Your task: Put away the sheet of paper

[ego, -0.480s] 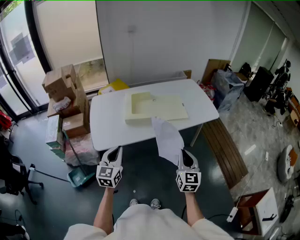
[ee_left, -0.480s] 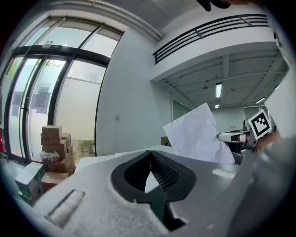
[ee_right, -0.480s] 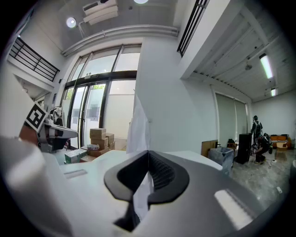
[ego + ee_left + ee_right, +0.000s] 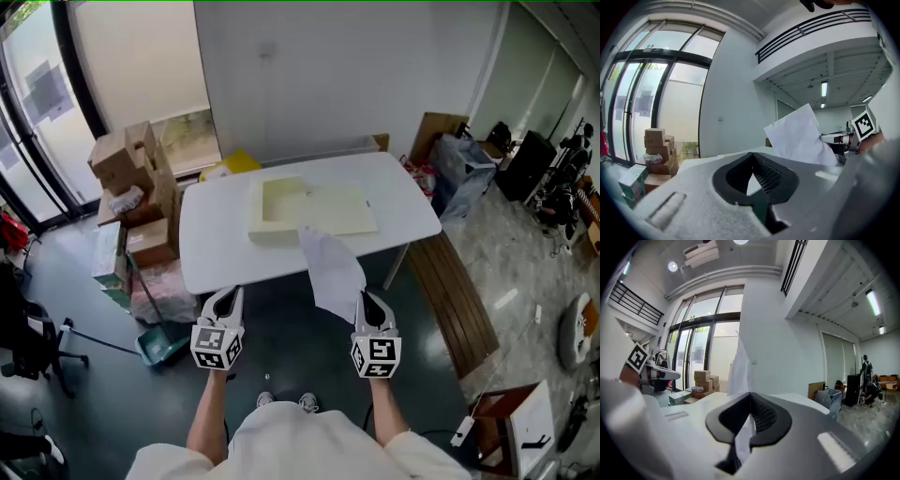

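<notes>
A white sheet of paper (image 4: 333, 272) stands up from my right gripper (image 4: 366, 298), which is shut on its lower edge. The sheet's top reaches over the near edge of the white table (image 4: 216, 253). In the right gripper view the paper (image 4: 739, 366) runs up between the closed jaws of the right gripper (image 4: 749, 401). My left gripper (image 4: 228, 295) is held level beside it, shut with nothing in it. From the left gripper view the paper (image 4: 799, 136) shows at the right, beyond the left gripper (image 4: 752, 161). A flat cream folder (image 4: 309, 211) lies on the table.
Stacked cardboard boxes (image 4: 136, 178) stand left of the table. A wooden bench (image 4: 450, 300) runs along its right side. A green dustpan (image 4: 159, 349) lies on the dark floor at the left. More boxes and bags (image 4: 450, 159) sit at the far right.
</notes>
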